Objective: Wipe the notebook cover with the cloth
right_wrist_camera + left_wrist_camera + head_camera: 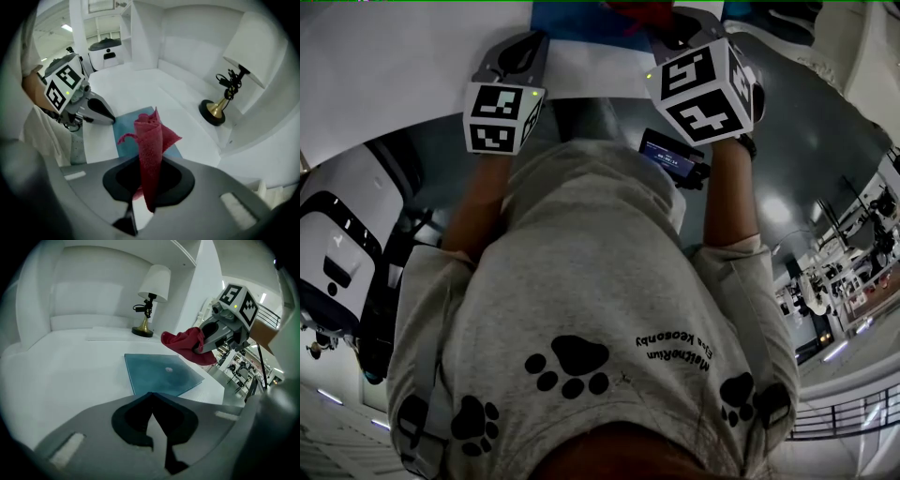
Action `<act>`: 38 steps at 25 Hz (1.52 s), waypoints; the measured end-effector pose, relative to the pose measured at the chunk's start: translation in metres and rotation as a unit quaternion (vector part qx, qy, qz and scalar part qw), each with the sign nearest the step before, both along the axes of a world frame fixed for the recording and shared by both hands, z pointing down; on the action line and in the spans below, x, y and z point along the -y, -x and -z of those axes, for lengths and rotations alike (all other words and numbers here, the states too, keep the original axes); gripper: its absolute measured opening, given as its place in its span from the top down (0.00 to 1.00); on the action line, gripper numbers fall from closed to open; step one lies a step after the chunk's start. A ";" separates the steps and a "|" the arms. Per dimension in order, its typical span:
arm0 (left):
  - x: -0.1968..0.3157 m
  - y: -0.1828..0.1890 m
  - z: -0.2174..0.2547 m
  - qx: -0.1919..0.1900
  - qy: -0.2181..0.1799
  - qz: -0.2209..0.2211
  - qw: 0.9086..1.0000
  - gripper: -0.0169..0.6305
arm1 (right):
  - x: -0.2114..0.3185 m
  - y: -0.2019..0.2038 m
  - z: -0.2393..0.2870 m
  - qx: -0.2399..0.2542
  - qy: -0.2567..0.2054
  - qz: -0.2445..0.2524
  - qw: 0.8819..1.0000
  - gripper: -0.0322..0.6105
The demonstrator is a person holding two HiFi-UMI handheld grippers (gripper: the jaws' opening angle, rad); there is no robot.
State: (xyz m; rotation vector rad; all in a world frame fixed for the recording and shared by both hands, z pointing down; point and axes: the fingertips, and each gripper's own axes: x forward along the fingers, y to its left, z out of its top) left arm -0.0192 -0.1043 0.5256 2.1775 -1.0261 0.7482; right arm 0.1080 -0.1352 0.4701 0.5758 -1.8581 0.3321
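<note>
A blue notebook (161, 373) lies flat on the white table (70, 366), with a small pale spot on its cover. My right gripper (147, 161) is shut on a red cloth (151, 136), which stands up bunched from its jaws. In the left gripper view the red cloth (187, 345) hangs from the right gripper (213, 336) above the notebook's far right corner. My left gripper (151, 397) is shut and holds nothing, just short of the notebook's near edge. The right gripper view shows the left gripper (96, 110) beside the notebook (126, 133).
A brass lamp with a white shade (152, 296) stands behind the notebook near the white back wall. The table edge (220, 387) runs just right of the notebook. In the head view, my torso in a grey shirt (581, 309) fills the frame, with a white machine (337, 244) at left.
</note>
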 end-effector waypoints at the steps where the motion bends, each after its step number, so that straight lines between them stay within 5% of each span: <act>1: 0.000 0.000 0.001 0.000 -0.001 0.000 1.000 0.98 | -0.001 0.011 0.003 0.009 -0.001 0.008 1.000 0.88; 15: 0.000 -0.003 0.000 0.000 -0.004 0.000 1.000 0.98 | -0.019 0.116 -0.030 0.035 0.032 0.131 0.990 0.88; 29: 0.002 0.001 0.002 0.002 -0.011 0.002 1.000 0.98 | -0.027 0.121 -0.056 0.002 0.057 0.145 0.988 0.88; 38: 0.000 0.000 0.002 -0.003 -0.010 -0.001 1.000 0.98 | -0.034 0.075 -0.056 -0.013 0.057 0.102 0.993 0.88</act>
